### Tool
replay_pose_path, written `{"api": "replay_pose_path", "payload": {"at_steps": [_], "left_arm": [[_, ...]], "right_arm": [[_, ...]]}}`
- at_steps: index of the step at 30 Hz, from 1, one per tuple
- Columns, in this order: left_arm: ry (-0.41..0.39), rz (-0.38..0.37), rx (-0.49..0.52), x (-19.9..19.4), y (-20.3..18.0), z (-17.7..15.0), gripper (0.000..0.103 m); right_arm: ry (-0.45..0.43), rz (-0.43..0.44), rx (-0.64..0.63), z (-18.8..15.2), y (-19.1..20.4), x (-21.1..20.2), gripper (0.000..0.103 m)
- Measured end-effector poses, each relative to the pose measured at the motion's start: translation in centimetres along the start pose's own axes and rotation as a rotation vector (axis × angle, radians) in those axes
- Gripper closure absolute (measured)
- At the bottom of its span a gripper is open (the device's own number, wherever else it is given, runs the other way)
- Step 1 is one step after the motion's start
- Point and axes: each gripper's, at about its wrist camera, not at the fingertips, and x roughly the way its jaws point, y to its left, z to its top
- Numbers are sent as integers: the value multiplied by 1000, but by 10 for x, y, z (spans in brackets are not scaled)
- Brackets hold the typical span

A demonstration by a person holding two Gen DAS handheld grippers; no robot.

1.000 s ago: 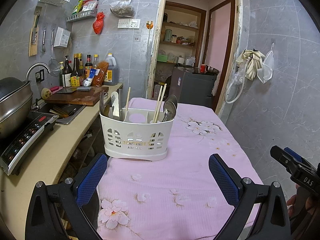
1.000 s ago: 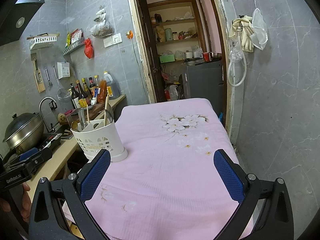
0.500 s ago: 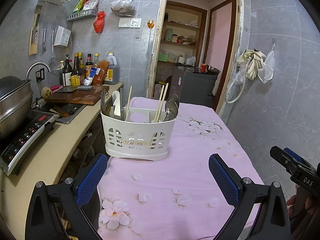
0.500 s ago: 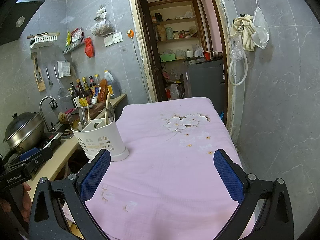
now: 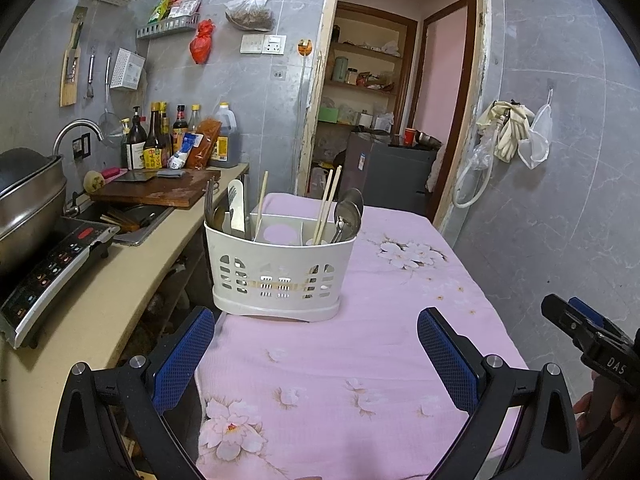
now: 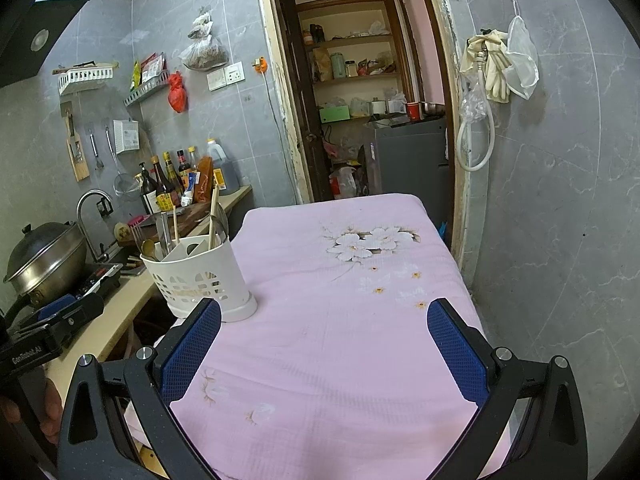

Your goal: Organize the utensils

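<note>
White utensil caddy [image 5: 280,270] stands at the left edge of the pink floral tablecloth [image 5: 360,360]; chopsticks [image 5: 327,206], spoons [image 5: 349,214] and forks [image 5: 210,210] upright in separate compartments. Left gripper [image 5: 316,354] and right gripper [image 6: 326,348] both spread wide, empty, hovering short of it. Judged: sorting looks finished or paused; any next move needs a reach into the caddy.

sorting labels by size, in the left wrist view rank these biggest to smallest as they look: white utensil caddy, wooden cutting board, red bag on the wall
1. white utensil caddy, though it is nearest the camera
2. wooden cutting board
3. red bag, clearly smallest, also farthest
</note>
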Motion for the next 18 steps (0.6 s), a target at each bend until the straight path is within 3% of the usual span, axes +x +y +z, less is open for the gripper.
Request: {"api": "replay_pose_path", "payload": {"at_steps": [18], "left_arm": [[9, 2, 7, 4, 1, 3, 1]], "right_arm": [[12, 2, 2, -5, 0, 3, 2]]}}
